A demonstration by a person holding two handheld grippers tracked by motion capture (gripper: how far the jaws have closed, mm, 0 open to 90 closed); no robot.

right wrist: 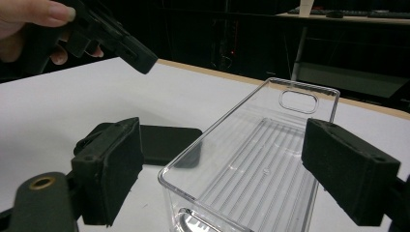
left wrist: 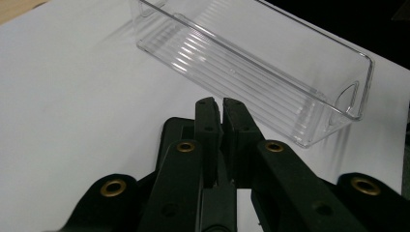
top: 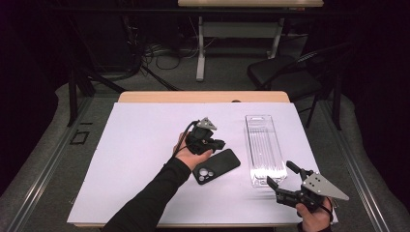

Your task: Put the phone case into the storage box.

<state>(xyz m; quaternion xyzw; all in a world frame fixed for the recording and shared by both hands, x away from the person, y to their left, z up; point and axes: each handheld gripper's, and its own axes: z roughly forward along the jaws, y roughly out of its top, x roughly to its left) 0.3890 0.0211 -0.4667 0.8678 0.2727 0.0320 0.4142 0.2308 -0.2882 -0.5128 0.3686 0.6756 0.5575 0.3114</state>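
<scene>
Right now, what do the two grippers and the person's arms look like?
Both grippers are black with two blocky jaws and brass-coloured rivets at the linkage joints. The left gripper and the right gripper each carry a grey three-cornered plate dotted with small holes. A black cable loops from the left one. The left arm wears a long black sleeve.

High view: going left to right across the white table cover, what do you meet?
Left tongs, shut and held over the cover → black phone, lying camera side up → clear plastic tray, lying lengthwise → right tongs, open near the tray's near end.
</scene>
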